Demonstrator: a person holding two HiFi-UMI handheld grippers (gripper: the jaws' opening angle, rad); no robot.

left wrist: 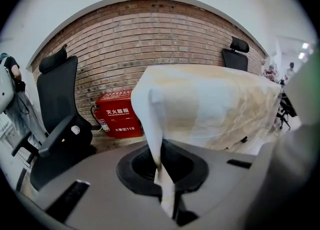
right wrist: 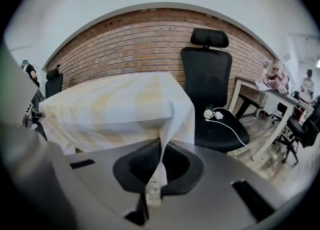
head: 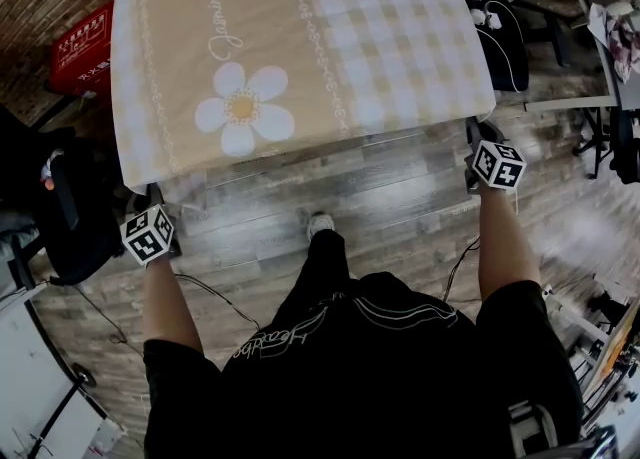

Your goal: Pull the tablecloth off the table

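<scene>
A beige and white checked tablecloth (head: 300, 47) with a daisy print covers the table. Its near edge hangs down toward me. My left gripper (head: 160, 209) is at the cloth's near left corner, shut on the tablecloth (left wrist: 210, 103); a pinched fold of fabric runs down between its jaws (left wrist: 165, 194). My right gripper (head: 480, 162) is at the near right corner, likewise shut on a corner of the tablecloth (right wrist: 120, 108), with fabric clamped at the right gripper's jaws (right wrist: 152, 189).
A red fire-extinguisher box (head: 80, 47) stands by the brick wall at left. Black office chairs (head: 70, 207) sit left and beyond the right corner (head: 505, 42). A white desk (head: 590, 37) lies far right. Cables trail on the wooden floor (head: 400, 207).
</scene>
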